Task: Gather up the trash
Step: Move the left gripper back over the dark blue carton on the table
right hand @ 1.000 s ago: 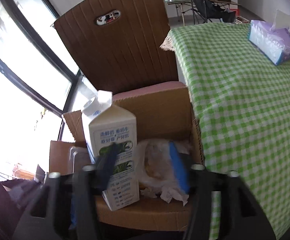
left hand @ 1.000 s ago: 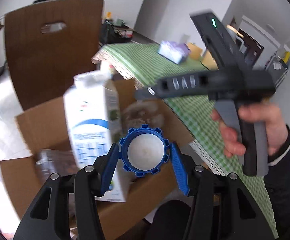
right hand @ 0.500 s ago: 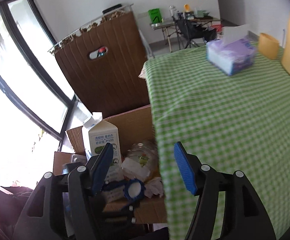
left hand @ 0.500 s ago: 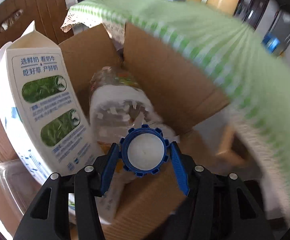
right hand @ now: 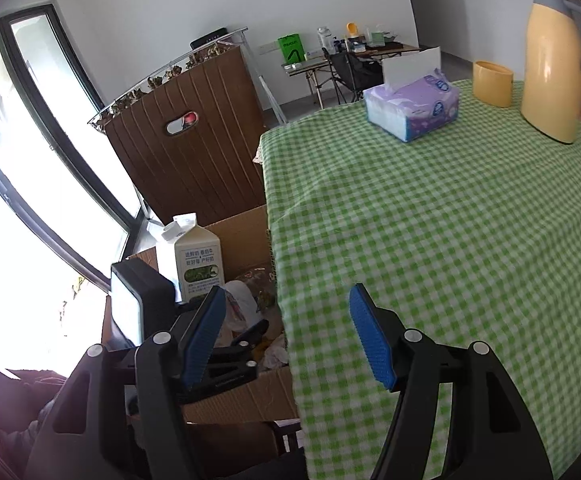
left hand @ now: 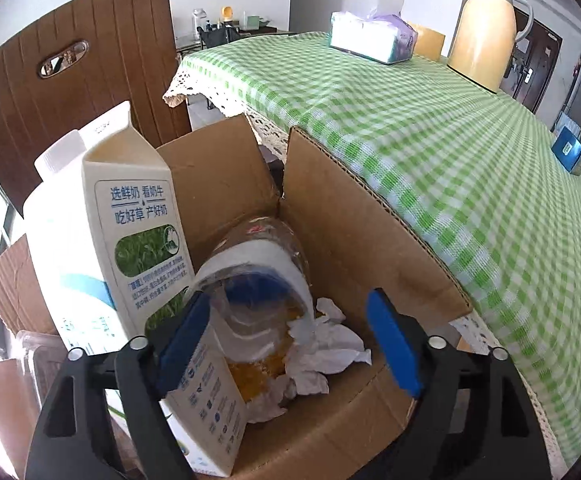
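above the trash box, both grippers empty

over the cardboard box (left hand: 370, 240), the left gripper (left hand: 290, 344) hangs with its blue pads (left hand: 390, 344) spread wide and nothing between them. inside the box stands a milk carton (left hand: 130, 240), upright against the left wall, its spout side turned toward the window. beside it lies a clear plastic bottle (left hand: 258, 276) with a white label, mouth end facing the camera, a blurred blue shape showing within it. crumpled tissue (left hand: 326, 348) rests just right of the bottle, touching it, on the box floor. a second small printed carton (left hand: 206, 396) leans at the near wall, partly behind the left finger.

the right gripper (right hand: 286, 340) is held over the edge of the table (right hand: 450, 240), whose green checked cloth hangs down beside the box; its jaws are likewise wide apart and hold nothing. from this view the left tool appears lower left, over the box. on the table, well apart from the box, stand a tissue pack (right hand: 410, 108), a yellow cup (right hand: 492, 82) and a yellow thermos jug (right hand: 554, 60). a brown slatted panel (right hand: 186, 160) rises behind the box.
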`<state>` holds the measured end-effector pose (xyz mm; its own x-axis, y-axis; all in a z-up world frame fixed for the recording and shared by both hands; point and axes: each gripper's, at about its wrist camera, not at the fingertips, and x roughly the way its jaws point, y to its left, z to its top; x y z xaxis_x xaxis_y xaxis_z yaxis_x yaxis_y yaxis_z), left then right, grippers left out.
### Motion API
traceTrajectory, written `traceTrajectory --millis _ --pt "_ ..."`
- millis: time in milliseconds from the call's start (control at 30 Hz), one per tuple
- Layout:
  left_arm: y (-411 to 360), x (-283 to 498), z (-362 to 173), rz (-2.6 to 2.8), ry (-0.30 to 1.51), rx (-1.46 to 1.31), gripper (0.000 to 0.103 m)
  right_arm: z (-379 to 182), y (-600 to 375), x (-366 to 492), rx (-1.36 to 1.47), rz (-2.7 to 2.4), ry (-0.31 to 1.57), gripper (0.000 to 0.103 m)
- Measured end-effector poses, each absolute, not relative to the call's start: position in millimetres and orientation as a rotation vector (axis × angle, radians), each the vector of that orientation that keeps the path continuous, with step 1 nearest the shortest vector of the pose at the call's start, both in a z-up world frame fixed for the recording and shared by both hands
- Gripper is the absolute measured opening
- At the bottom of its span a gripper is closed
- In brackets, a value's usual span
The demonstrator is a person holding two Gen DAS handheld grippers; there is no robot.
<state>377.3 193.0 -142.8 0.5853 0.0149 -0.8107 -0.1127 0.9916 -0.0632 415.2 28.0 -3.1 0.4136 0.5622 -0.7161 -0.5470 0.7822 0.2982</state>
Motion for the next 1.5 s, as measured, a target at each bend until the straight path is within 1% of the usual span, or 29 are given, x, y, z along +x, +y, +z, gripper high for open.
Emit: traceTrajectory --millis 133,267,500,667,767,867,933,1133,1233,1500 --pt "204 359 -124 0.033 0.888 -0.173 0.085 0 7 410 0.039 0.681 0.893 0.062" --pt "222 327 -92 0.013 0.813 -0.24 0.087 -1 -12 412 0.062 0.663 0.896 0.062" --pt "245 301 -40 0.109 0.699 -0.242 0.088 -8 -38 408 0.107 0.641 0.914 0.062" --pt "250 293 -26 0.14 0.678 -0.247 0.088 -7 -48 403 0.128 0.647 0.907 0.062" --pt "241 294 -19 0.126 0.671 -0.237 0.088 -3 -63 403 0.158 0.633 0.889 0.062" --pt "218 300 -10 0.083 0.652 -0.213 0.088 3 -89 402 0.179 0.583 0.856 0.062" --pt "200 309 -6 0.045 0.638 -0.189 0.09 5 -115 404 0.208 0.536 0.843 0.062" --pt "125 352 11 -0.118 0.611 -0.142 0.092 7 -211 412 0.295 0.354 0.811 0.062" --pt "76 378 14 -0.226 0.593 -0.115 0.096 8 -256 416 0.338 0.269 0.793 0.062" --pt "-86 454 -6 -0.581 0.582 0.141 0.096 -4 -368 435 0.452 0.099 0.767 0.062"
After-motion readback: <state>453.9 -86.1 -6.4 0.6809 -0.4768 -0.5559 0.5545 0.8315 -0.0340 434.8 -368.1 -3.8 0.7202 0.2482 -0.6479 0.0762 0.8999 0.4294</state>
